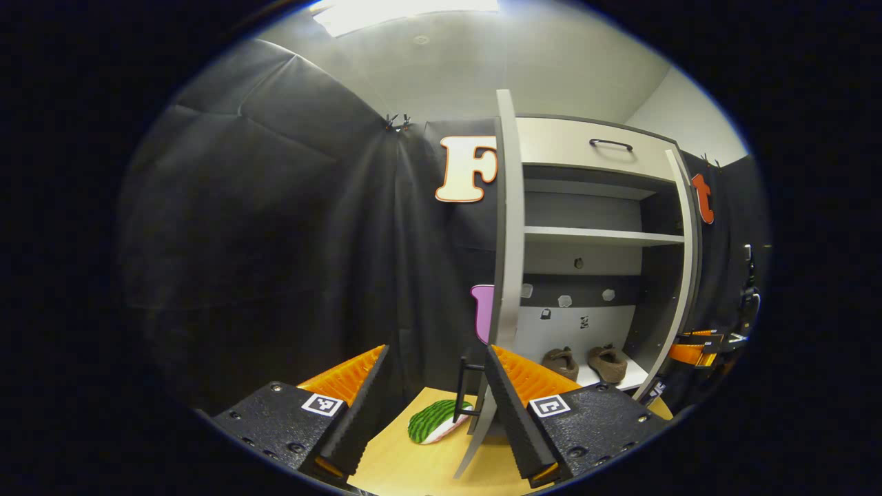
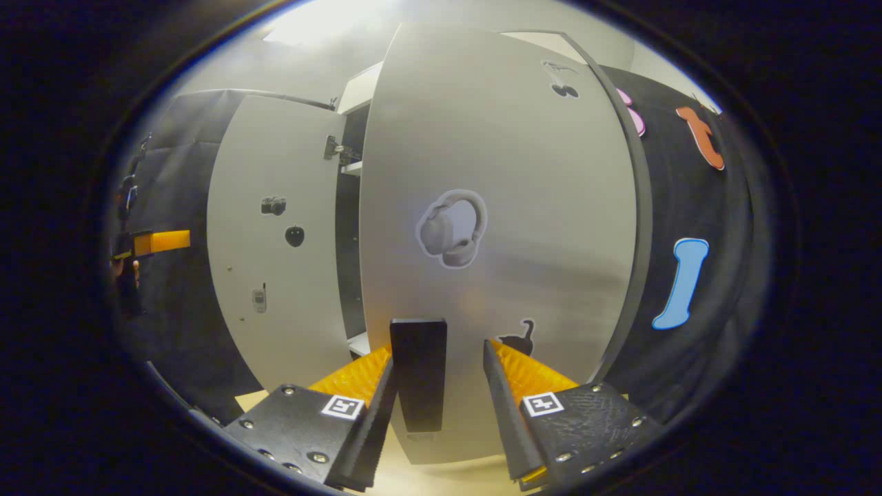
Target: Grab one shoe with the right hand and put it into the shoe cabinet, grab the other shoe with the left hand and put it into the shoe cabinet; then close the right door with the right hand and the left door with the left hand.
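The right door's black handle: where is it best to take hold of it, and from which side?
Grip the black handle at mid-length, approaching the right door face-on. The upright bar stands proud of the panel, and the open right gripper already straddles it.

no readable text, brands, numbers or signs

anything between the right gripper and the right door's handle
Nothing visible. The handle stands on the right door just ahead of the open right gripper, in line with the gap between its fingers; whether they touch it is unclear.
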The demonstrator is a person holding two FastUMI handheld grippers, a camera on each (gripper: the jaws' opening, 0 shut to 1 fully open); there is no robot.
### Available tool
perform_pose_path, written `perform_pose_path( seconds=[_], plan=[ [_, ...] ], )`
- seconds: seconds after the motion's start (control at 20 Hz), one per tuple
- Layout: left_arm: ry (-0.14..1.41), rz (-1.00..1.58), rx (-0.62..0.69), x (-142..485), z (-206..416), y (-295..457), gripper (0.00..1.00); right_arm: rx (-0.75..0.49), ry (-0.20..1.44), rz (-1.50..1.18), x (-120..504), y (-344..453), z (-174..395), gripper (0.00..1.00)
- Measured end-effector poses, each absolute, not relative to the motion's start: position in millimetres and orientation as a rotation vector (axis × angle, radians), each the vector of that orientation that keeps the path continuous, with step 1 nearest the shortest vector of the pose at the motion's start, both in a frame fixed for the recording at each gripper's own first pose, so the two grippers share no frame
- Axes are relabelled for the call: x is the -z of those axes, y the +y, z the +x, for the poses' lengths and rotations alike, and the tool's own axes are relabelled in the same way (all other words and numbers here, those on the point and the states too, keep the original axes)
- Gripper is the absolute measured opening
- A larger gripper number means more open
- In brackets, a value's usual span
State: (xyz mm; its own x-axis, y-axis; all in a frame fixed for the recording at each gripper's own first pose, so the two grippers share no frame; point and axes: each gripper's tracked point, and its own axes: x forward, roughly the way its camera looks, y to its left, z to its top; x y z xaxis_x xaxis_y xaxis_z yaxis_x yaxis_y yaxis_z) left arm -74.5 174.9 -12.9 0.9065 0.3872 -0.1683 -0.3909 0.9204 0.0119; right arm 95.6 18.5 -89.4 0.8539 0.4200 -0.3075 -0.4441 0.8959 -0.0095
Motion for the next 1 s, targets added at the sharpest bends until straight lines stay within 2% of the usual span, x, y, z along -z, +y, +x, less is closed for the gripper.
perform_pose_path(
  seconds=[0.05, 0.2, 0.4, 0.45, 0.5, 0.55, 0.65, 0.7, 0.75, 1.0],
  plan=[
    [0.176, -0.03, -0.405, 15.4, -78.3, 182.3, 0.83, -0.448, 0.308, -0.075, 89.9, 20.5, 98.4, 0.67],
    [0.206, -0.06, -0.374, 36.2, -69.0, 193.7, 0.83, -0.425, 0.312, -0.061, 92.8, 25.9, 103.0, 0.69],
    [0.255, -0.082, -0.264, 64.8, -56.3, 189.8, 0.83, -0.386, 0.313, -0.053, 95.7, 32.3, 111.8, 0.69],
    [0.258, -0.076, -0.241, 69.8, -52.3, 188.9, 0.79, -0.374, 0.311, -0.053, 96.7, 34.2, 113.8, 0.69],
    [0.259, -0.07, -0.217, 73.1, -48.0, 188.9, 0.79, -0.362, 0.31, -0.054, 97.1, 35.6, 115.9, 0.67],
    [0.263, -0.067, -0.186, 76.5, -43.5, 188.7, 0.83, -0.352, 0.308, -0.057, 97.9, 37.6, 116.9, 0.67],
    [0.261, -0.074, -0.116, 82.7, -36.3, 184.6, 0.84, -0.331, 0.307, -0.057, 97.6, 42.1, 119.0, 0.67],
    [0.256, -0.084, -0.084, 83.2, -33.9, 182.5, 0.79, -0.321, 0.307, -0.055, 98.1, 41.0, 118.0, 0.67],
    [0.255, -0.099, -0.052, 85.5, -31.5, 183.0, 0.83, -0.311, 0.307, -0.053, 99.4, 40.7, 118.0, 0.67],
    [0.258, -0.138, 0.03, 94.9, -18.6, 190.6, 0.83, -0.263, 0.303, -0.048, 100.5, 43.1, 122.9, 0.67]
  ],
)
